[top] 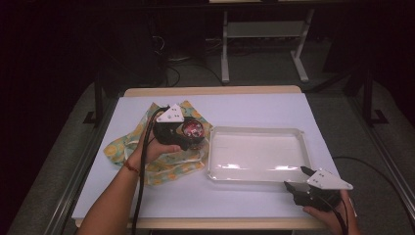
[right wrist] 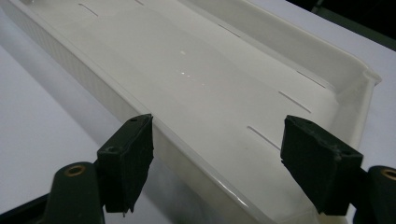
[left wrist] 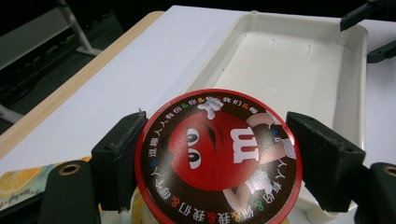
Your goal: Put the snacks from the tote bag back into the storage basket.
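A round tin with a red cartoon-face lid sits between the jaws of my left gripper, whose pads press on its two sides; it hangs over a yellow patterned cloth. In the left gripper view the gripper points toward the white tray. My right gripper stands open at the tray's near right corner. In the right gripper view its jaws straddle the tray's rim without touching it.
The cloth lies crumpled at the left of the white tabletop. The tray holds nothing. The right gripper shows at the far side of the tray in the left gripper view. A wooden table edge runs along the back.
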`<state>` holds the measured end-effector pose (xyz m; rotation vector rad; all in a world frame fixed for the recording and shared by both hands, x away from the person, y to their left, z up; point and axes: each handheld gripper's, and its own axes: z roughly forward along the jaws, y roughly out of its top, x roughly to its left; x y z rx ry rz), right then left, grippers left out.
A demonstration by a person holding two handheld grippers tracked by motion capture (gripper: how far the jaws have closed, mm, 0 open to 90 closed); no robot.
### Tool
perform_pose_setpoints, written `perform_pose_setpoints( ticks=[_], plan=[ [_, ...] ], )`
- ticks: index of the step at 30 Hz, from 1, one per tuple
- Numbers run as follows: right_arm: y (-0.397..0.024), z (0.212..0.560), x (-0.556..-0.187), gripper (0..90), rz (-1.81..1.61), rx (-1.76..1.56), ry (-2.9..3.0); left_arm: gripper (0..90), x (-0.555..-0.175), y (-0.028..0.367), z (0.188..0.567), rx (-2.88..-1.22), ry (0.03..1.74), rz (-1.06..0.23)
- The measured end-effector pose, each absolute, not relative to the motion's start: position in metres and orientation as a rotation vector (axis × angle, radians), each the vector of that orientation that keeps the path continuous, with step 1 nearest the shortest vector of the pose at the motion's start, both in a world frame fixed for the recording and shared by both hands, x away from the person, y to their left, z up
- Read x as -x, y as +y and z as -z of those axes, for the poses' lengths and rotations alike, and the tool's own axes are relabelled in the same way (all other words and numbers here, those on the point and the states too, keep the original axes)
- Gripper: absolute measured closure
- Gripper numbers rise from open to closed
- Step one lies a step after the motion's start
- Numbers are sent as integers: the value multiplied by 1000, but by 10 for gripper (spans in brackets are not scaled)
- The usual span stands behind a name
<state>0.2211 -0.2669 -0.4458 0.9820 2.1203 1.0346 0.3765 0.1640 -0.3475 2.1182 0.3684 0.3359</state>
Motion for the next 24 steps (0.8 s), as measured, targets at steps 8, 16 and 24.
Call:
perform_pose_setpoints(
  ticks=[8,16,24],
  plan=[
    [-267,446,-221,248,-1037,-988,2122,230,-381,153,351,-2117,337,-307],
    [-267,446,-221,248,-1039,-989,2123,230,-383,136,354,-2126,301,-284],
    [-267,447,-221,248,-1037,-989,2123,230,-382,123,357,-2129,269,-265]
  ],
)
